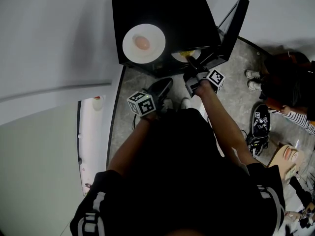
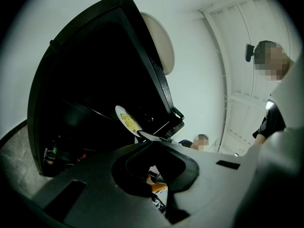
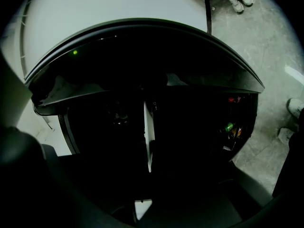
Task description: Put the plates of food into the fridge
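Two plates show in the head view: one plate with pink food [image 1: 143,43] lies flat on top of the black fridge [image 1: 167,11] at 12 o'clock from the person, and a second plate of yellow food [image 1: 183,56] peeks out just under the top's front edge, at the mouth of the fridge. The right gripper [image 1: 191,62] reaches to that mouth at 1 o'clock, its fingers closed on the near rim of the plate of yellow food; in the right gripper view the plate appears edge-on as a thin white strip running ahead into the dark interior. The door [image 1: 235,26] stands swung open at 2 o'clock, with small cans or bottles [image 3: 230,127] on its inner shelf. The left gripper [image 2: 156,148] hangs lower, at 11 o'clock of the right one and apart from the fridge, its fingers drawn together on nothing. A bystander's white shoes [image 1: 253,80] stand on the speckled floor [image 1: 231,107] at 3 o'clock.
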Tool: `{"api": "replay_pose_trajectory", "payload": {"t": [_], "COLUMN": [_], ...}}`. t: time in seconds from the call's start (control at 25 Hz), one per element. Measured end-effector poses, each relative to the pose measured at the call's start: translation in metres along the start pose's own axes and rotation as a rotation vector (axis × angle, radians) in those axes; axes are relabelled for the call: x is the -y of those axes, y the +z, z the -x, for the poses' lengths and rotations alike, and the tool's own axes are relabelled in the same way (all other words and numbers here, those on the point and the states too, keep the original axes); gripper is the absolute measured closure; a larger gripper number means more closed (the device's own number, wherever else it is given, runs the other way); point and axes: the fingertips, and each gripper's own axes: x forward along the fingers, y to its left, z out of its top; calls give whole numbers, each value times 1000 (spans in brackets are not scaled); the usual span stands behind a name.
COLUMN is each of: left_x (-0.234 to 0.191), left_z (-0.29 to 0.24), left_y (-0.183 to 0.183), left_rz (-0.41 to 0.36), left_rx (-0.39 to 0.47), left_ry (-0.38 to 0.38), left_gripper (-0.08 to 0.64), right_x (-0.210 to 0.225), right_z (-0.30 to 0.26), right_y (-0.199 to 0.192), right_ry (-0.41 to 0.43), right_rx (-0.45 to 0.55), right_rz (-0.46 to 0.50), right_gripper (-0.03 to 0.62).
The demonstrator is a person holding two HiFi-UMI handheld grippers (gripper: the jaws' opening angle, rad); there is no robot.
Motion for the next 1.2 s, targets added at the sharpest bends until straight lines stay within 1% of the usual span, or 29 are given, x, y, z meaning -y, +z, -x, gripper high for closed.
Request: {"api": "replay_pose_trajectory", "payload": {"t": [0.12,0.28,0.56,1.2], "left_x": [-3,-4,-8,-7], "left_z": [2,3,7,11], "left_y": [-1,0,1,5], "left_rz": [4,7,11,14], "left_rx": [-1,-1,2,-6], "left_ry": [1,4,8,6], "left_gripper": [538,538,538,538], "right_x": [2,3,0,-2], "right_z": [-3,-6,-11,-18], "right_y": [1,3,4,8], "right_ry": [-4,-17,-11,-17], "right_rx": [7,25,31,47], "right_rz": [8,-20,2,10], "right_gripper": [548,548,549,549]}}
